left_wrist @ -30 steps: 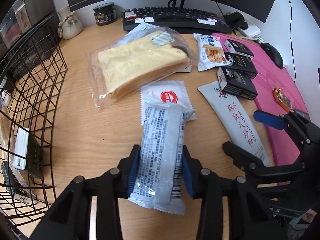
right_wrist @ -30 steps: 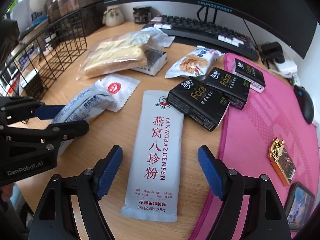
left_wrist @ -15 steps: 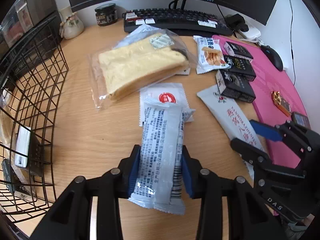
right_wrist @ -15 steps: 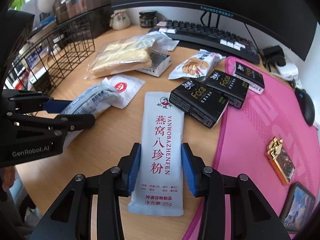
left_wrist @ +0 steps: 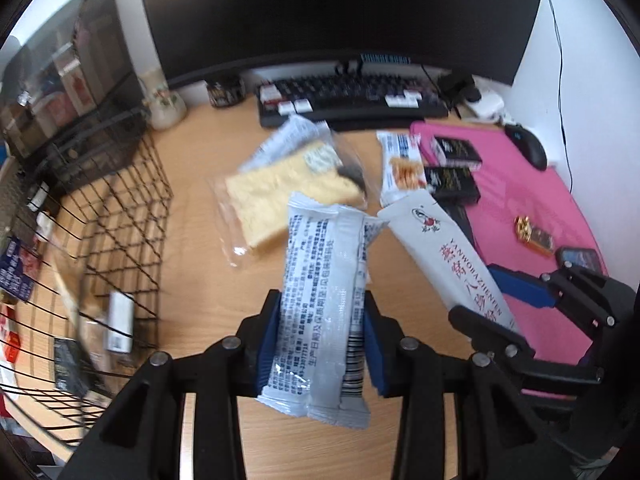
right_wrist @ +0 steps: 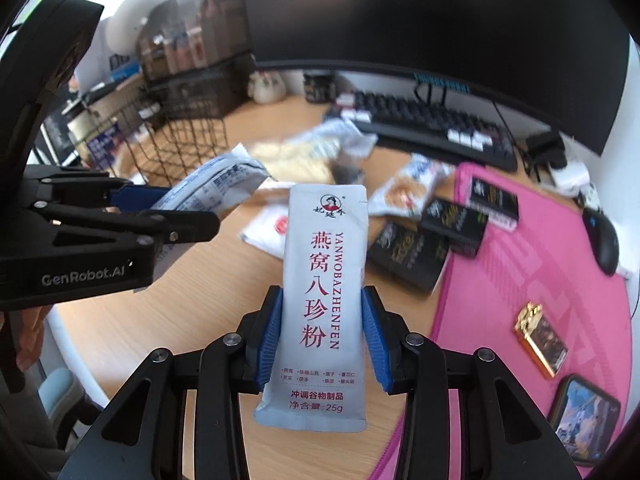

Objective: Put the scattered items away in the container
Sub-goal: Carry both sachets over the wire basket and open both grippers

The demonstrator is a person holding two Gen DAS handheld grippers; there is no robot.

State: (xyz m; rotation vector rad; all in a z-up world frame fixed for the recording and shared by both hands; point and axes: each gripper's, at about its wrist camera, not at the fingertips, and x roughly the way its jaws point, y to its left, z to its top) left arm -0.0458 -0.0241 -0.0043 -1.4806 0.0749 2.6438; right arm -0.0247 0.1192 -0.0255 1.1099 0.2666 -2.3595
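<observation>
My left gripper is shut on a grey-white snack packet, held tilted above the wooden desk. My right gripper is shut on a long white sachet with red characters, also lifted off the desk. In the left wrist view that sachet rises from the right, its top beside my packet. The black wire basket stands at the left with several small items inside. A bagged loaf of bread, a white snack pack and black boxes still lie on the desk.
A keyboard and a large monitor close off the back. On the pink mat at the right lie a mouse, a gold lighter and a phone. A jar and a ceramic figure stand at the back left.
The right gripper closed on the white sachet. Both grippers then rose, lifting their packets off the desk, and both views now look more level toward the monitor.
</observation>
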